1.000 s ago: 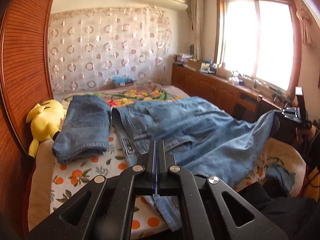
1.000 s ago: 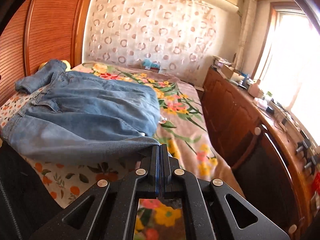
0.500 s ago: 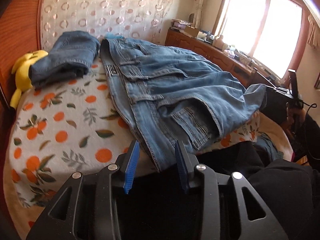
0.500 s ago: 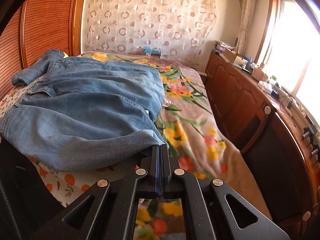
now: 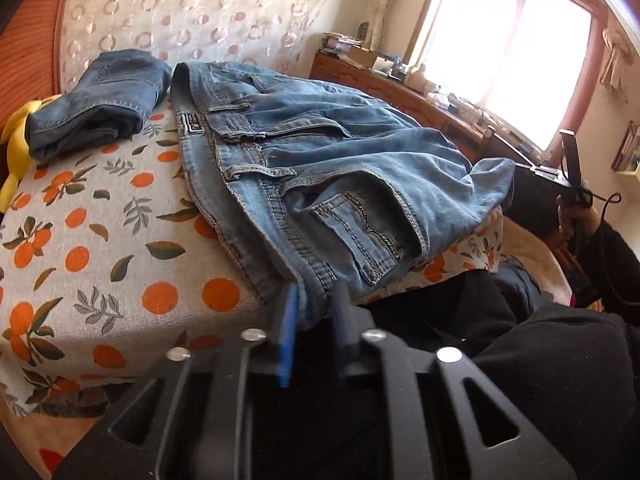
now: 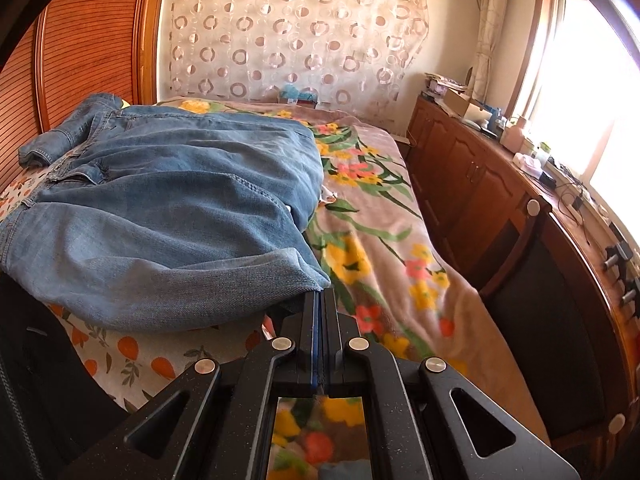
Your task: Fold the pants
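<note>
Sunlit bedroom, bed [image 5: 120, 264] under an orange-print cover. My left gripper [image 5: 316, 312] has just been closing on the jeans [image 5: 328, 184] — waistband corner between the pads at the bed's near edge. My right gripper [image 6: 320, 316] is pressed together on a leg hem at the same edge. I judge both pinches should seat deep, then lift together. Faded blue denim, rumpled — sprawled across the bed's middle.

I see the light-blue jeans [image 5: 320, 168] lying crumpled across my orange-print bedsheet [image 5: 100, 240], waistband towards the bed's near edge, 1 hemmed leg end [image 6: 280, 272] at the front edge.
</note>
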Motion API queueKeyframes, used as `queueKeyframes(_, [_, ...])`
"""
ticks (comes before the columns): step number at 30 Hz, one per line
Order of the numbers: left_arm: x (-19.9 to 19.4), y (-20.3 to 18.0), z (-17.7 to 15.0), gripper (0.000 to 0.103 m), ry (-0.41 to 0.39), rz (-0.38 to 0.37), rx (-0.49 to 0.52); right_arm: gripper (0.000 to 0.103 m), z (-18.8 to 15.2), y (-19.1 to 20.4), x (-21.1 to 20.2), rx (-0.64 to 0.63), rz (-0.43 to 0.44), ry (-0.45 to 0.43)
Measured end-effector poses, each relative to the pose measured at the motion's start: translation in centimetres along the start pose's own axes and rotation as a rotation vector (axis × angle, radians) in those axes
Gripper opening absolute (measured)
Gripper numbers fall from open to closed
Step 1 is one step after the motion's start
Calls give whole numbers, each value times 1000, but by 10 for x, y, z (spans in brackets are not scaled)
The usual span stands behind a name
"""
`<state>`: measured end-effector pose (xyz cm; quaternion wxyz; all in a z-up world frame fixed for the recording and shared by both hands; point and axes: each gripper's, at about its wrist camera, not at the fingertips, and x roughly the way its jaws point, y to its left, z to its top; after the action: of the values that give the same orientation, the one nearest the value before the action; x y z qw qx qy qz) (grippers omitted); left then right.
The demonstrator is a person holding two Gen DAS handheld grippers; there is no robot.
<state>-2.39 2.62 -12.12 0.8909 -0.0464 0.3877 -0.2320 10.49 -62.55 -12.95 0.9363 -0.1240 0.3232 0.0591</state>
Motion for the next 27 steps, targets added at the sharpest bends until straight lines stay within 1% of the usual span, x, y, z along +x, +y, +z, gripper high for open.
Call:
queueKeyframes(1, [0, -1, 0, 4, 5, 10, 6, 1, 0, 0, 0, 1, 0, -1])
queueKeyframes(4, [-3, 1, 3, 2, 5, 24, 12, 1, -1, 0, 0, 4, 2, -5])
queueKeyframes(7, [-15, -2, 11, 2, -37, 43, 25, 1, 1, -1, -1, 9, 0, -20])
queueKeyframes(10, [-32, -6, 29, 2, -109, 57, 32, 1, 6, -2, -9, 12, -3, -54])
queueKeyframes(11, [-39, -6, 38, 2, -142, 66, 32, 1, 10, -2, -13, 5, -6, -69])
queueKeyframes(14, [-49, -5, 62, 2, -198, 81, 43, 1, 23, -1, -21, -16, -29, -108])
queueKeyframes(18, [-57, -5, 105, 2, -275, 114, 83, 0, 52, -3, -30, -36, -68, -169])
queueKeyframes(20, [-57, -1, 130, 2, -305, 128, 98, 0, 72, -6, -32, -38, -85, -202])
queueKeyframes(24, [-46, 17, 177, 2, -350, 167, 97, 0, 109, -8, -20, -62, -118, -236])
queueKeyframes(27, [-28, 33, 207, 2, -355, 198, 96, 0, 137, -6, 1, -78, -132, -235])
